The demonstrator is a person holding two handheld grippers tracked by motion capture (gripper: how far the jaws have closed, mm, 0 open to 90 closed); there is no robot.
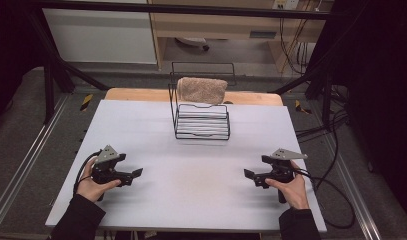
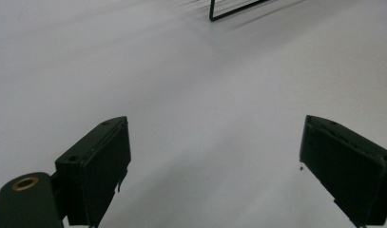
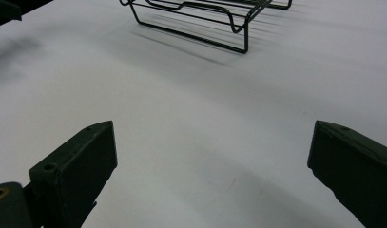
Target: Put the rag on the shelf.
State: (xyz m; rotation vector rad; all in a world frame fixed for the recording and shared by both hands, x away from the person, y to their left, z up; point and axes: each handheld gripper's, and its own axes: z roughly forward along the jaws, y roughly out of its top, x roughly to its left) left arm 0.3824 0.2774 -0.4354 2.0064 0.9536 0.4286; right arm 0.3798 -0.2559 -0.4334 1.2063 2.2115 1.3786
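Currently both of my grippers sit low over the white table (image 1: 141,130), well short of the wire rack (image 1: 201,122). My left gripper (image 1: 136,173) is near the rack's front-left side, well apart from it, jaws pointing inward toward the table's middle. My right gripper (image 1: 247,174) mirrors it on the rack's front-right side, also well apart, jaws pointing back at the left one.

Left gripper view: jaws spread wide, nothing between them, bare table under them; one corner of the rack (image 2: 234,9) peeks in at the top edge.

Right gripper view: jaws also spread wide, nothing held. Rack (image 3: 205,21) sits ahead at the top, its wire base resting flat on the table, and a bit of my left gripper (image 3: 5,12) shows dark at the top-left corner.

Rolled tan towel (image 1: 202,90) lies across the rack's top rear edge, touching the wires, at the far side of the rack from me. Neither gripper touches towel or rack.
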